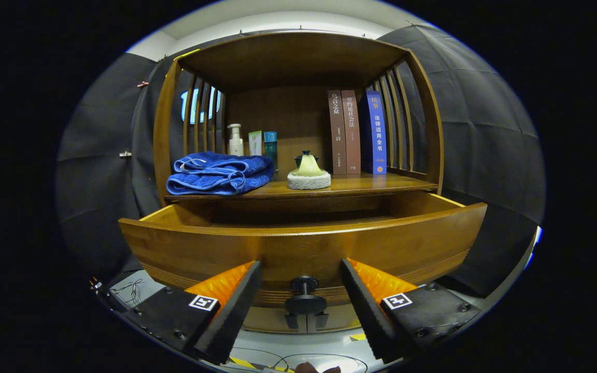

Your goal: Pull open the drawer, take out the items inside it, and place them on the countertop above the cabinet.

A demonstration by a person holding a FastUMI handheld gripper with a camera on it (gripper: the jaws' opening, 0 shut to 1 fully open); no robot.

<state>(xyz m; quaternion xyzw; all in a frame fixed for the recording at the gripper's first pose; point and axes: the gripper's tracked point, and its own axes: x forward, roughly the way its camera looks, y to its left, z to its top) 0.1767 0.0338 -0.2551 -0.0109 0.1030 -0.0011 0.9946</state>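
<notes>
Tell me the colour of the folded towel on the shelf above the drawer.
Blue: the gripper view shows the towel best, beyond the open gripper, whose fingers flank the drawer knob.

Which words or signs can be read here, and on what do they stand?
"乌合之众": spine of the left brown book.
"法律适用全书": spine of the blue book.
Middle brown book and pump bottle: print too blurred to read.
Square code markers, no words: on the open tongs, which stand on either side of the drawer knob.
</notes>
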